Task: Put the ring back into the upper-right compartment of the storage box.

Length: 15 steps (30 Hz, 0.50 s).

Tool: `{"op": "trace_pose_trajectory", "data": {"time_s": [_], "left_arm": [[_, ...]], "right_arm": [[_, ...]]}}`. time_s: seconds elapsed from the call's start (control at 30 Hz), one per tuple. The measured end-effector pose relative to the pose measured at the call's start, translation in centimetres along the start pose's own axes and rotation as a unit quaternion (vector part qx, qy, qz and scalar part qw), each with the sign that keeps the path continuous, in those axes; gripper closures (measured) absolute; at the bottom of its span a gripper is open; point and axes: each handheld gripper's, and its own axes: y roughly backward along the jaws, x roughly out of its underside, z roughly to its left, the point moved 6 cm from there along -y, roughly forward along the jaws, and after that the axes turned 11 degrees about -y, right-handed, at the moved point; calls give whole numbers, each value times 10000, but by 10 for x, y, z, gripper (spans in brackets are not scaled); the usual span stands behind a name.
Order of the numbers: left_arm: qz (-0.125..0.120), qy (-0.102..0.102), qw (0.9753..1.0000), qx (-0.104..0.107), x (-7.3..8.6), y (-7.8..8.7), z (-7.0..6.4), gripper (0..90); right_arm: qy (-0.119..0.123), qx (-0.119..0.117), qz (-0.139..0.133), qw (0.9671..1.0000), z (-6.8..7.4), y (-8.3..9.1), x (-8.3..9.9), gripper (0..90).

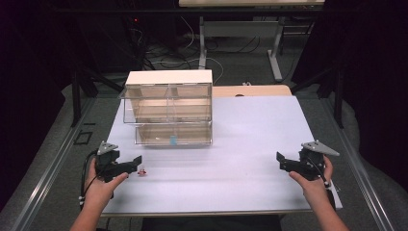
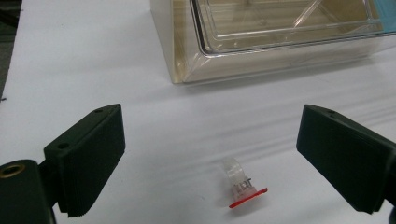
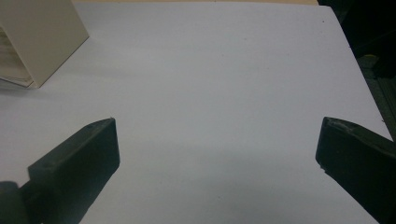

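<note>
- Resting on the near left part of the table (image 1: 250, 125): left gripper (image 1: 137, 161), held in the person's left hand (image 1: 98, 185), jaws pointing right.
- Left gripper (image 2: 210, 158) standing released in the left gripper view, jaws spread wide, nothing between the pads.
- Lying on the table just beyond the left gripper's jaw tips: small clear vial (image 1: 142, 171) with a red cap.
- In the left gripper view, vial (image 2: 240, 184) lying on its side between the two jaws, nearer the right one, touching neither; red cap toward the camera, clear body pointing away.
- Standing at the far left of the table: clear drawer cabinet (image 1: 168, 108) with a pale top, two small drawers above, one wide drawer below.
- Showing at the front of the bottom drawer: small blue piece (image 1: 173, 140); cannot tell what it is.
- Cabinet (image 2: 280, 42) sitting well beyond the vial in the left gripper view, apart from it.
- Hovering or resting at the near right edge of the table (cannot tell which): right gripper (image 1: 281, 160), held in the right hand (image 1: 312, 185), jaws pointing left.
- Right gripper (image 3: 217, 154) also released, jaws wide apart over bare table, holding nothing.
- Cabinet's pale side (image 3: 37, 37) sitting at the far left in the right gripper view, well apart from the jaws.
- Two grippers lying well apart, facing each other across the near table.
</note>
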Motion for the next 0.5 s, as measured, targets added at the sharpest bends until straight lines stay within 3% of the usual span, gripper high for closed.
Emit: {"op": "trace_pose_trajectory", "data": {"time_s": [0.1,0.17,0.33,0.5], "left_arm": [[107,27,9999,33,1,0,0,110],[187,37,9998,36,2,0,0,112],[369,110,9992,71,6,-2,-1,161],[556,91,9983,132,8,-4,-4,174]], "right_arm": [[-7,-4,18,10000,0,1,0,0],[-36,17,-116,9999,0,-2,-1,0],[0,0,69,10000,-1,0,1,0],[-18,-35,64,10000,0,-1,2,0]]}}
